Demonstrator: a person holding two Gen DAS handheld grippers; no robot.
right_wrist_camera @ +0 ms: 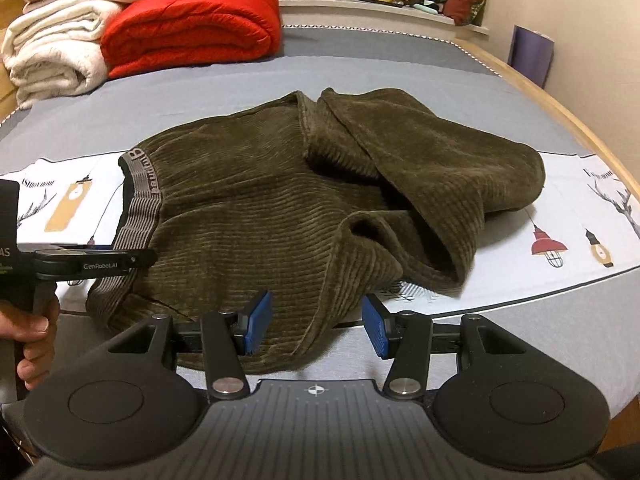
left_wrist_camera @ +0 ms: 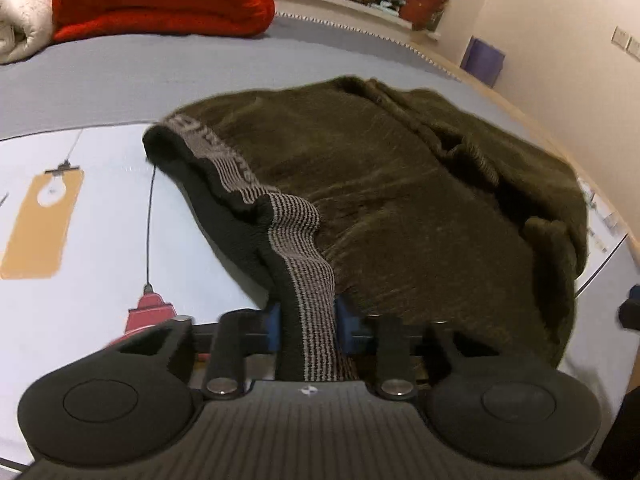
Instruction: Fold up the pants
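Dim warm indoor light, fisheye-bent edges, slight blur

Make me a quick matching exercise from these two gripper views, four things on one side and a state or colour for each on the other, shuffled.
1. left gripper
2. right gripper
3. folded quilt
4. pants

A. red
B. open, fabric between the pads
C. olive green corduroy
D. shut on the striped waistband

Pairs: 1-D, 2-B, 3-A, 4-C

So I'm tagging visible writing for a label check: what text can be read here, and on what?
"GenRobot.AI": on the left claw's black arm.
"B", remaining letters unreadable: on the pants' waistband.
"AS", cut off: black block at the left edge.
Bedsheet caption: too blurred to read.
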